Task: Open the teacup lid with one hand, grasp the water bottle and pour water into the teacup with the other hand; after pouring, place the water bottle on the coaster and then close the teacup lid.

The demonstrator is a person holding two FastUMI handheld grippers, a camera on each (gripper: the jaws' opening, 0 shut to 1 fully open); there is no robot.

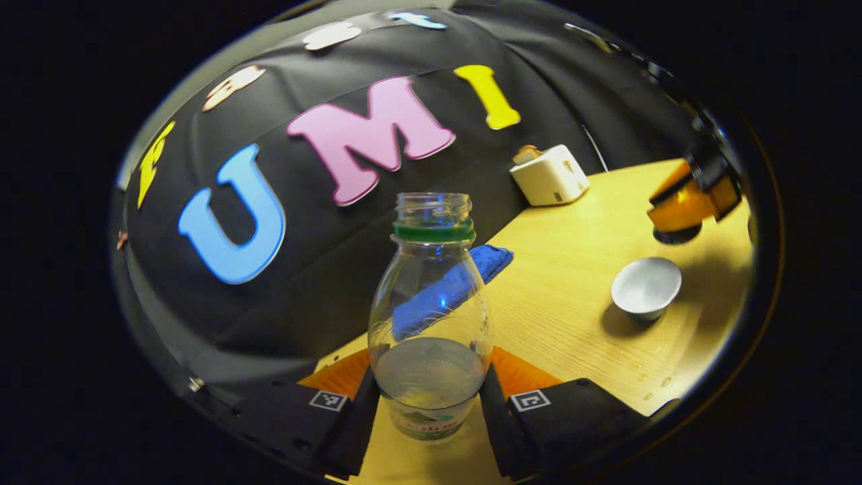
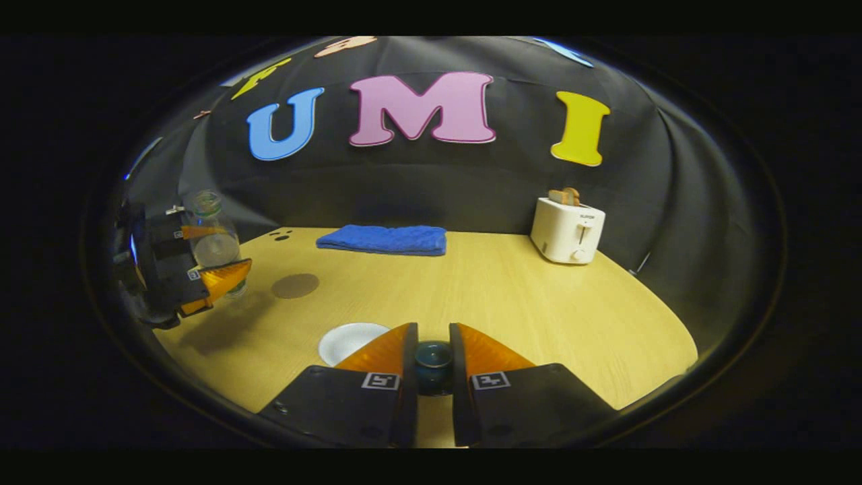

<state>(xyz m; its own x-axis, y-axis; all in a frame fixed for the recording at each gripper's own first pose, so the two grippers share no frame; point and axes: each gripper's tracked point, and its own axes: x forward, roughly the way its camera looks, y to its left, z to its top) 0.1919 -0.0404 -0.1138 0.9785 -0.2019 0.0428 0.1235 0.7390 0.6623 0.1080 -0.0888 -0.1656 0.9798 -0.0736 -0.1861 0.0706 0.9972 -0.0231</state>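
The left gripper view looks close along its fingers, tilted, at the water bottle (image 1: 431, 316) toward the wall, while the right gripper view sits low and level over the table (image 2: 539, 303); both share the blue towel (image 2: 384, 240), toaster (image 2: 567, 229) and teacup (image 1: 645, 287).

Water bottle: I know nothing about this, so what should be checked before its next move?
1. Grip: ok. The left hand-held gripper has both fingers pressed on the water bottle.
2. Bottle mouth open: ok, there is no cap on it.
3. Teacup uncovered: ok. The right hand-held gripper holds the lid.
4. Coaster ready: ok, it lies flat on the table near the bottle.
5. Water in the teacup: cannot tell.
6. Table dry: not ok, there are droplets near the teacup.
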